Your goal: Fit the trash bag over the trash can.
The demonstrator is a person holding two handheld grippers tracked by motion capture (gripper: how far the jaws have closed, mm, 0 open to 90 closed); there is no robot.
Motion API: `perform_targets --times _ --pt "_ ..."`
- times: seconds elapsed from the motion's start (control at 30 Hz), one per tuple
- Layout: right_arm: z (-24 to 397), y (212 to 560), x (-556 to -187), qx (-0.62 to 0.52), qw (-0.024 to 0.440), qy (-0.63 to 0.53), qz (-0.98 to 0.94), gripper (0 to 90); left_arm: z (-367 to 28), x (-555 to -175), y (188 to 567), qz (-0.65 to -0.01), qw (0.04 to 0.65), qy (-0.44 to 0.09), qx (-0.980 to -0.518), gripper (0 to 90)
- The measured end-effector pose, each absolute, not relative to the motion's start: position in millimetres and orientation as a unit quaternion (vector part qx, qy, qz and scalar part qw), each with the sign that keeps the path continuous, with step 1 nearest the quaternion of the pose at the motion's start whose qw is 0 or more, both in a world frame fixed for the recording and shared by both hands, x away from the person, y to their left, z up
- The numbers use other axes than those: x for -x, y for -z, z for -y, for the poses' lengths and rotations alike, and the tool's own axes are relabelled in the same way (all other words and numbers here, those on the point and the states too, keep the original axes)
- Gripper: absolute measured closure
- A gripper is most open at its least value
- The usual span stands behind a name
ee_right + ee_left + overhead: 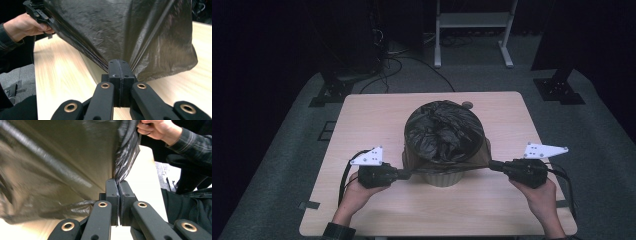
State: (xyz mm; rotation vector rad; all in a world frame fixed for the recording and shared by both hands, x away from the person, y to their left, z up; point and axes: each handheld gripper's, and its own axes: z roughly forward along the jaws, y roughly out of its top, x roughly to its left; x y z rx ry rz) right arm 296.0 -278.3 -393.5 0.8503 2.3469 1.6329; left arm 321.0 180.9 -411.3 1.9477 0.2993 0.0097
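Observation:
A black plastic bin bag lines a pale ribbed bin in the middle of the wooden table. Its rim is pulled out and down over the bin's near side, stretched taut between my two grippers. My left gripper is shut on the bag's edge at the bin's left; in the left gripper view the film is pinched between the closed jaws. My right gripper is shut on the bag's edge at the right, and the film fans out from its closed jaws.
A small round brownish object lies on the table behind the bin. A white frame stand and dark equipment with cables are on the floor beyond the table. Black stand feet flank the far corners.

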Motion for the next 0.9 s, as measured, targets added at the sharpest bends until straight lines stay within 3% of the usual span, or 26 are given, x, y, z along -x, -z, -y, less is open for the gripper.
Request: perform_targets --times 0.5,0.9 --pt "277.3 443.0 -313.7 -0.320 0.049 -0.496 -0.805 90.0 -179.1 -339.4 452.0 -0.162 0.497 0.004 -0.853 87.4" --pt "273.4 459.0 -319.6 -0.331 0.038 -0.463 -0.822 90.0 -179.1 -343.1 467.8 -0.180 0.451 0.015 -0.874 86.3"
